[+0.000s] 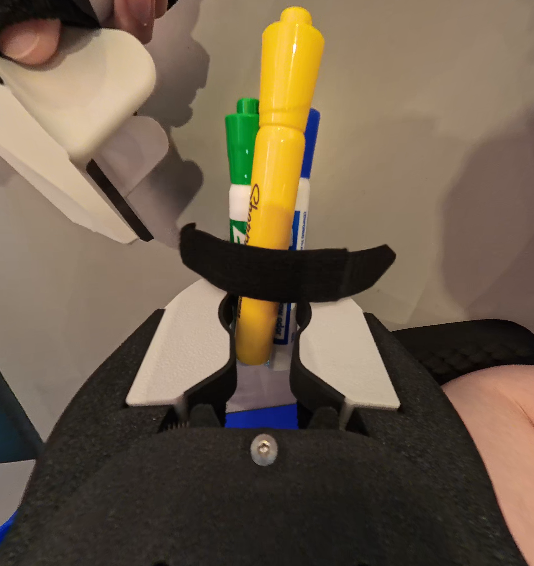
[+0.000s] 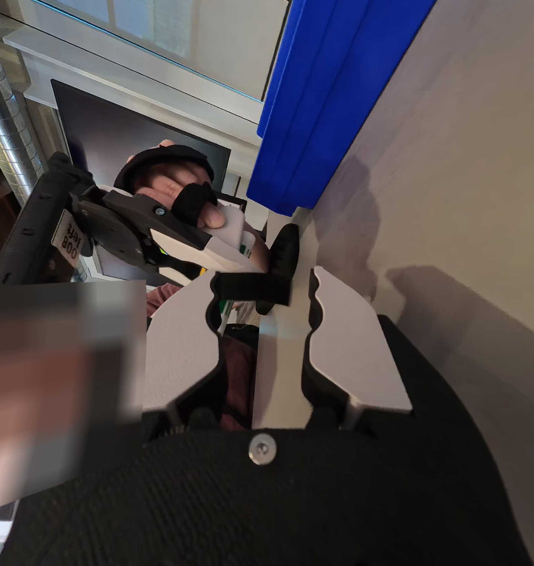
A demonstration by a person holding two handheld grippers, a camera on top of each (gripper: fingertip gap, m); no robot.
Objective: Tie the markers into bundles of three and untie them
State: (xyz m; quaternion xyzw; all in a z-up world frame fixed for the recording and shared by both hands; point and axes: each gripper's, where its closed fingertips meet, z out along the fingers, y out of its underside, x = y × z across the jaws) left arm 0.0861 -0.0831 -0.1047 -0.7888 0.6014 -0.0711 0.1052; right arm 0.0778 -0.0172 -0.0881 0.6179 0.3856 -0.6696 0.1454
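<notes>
My left gripper [image 1: 264, 306] is shut on three markers held upright: a yellow one [image 1: 278, 190] in front, a green one [image 1: 241, 159] and a blue one [image 1: 308, 171] behind it. A black hook-and-loop strap [image 1: 278, 269] curls around them just above the fingertips, with both ends sticking out loose. My right gripper [image 2: 262, 284] is open, and one strap end [image 2: 250, 289] lies between its fingertips. In the left wrist view it [image 1: 158, 235] reaches in from the upper left to the strap's left end. The left gripper [image 2: 229, 260] also shows in the right wrist view.
A blue bin [image 2: 321, 107] stands on the pale surface [image 2: 443, 183] beyond the grippers. A small black object [image 2: 285, 251] lies near the surface's edge. A dark monitor [image 2: 121, 137] is behind the left hand. A black chair arm [image 1: 474, 346] and a person's arm [image 1: 505, 459] are at the right.
</notes>
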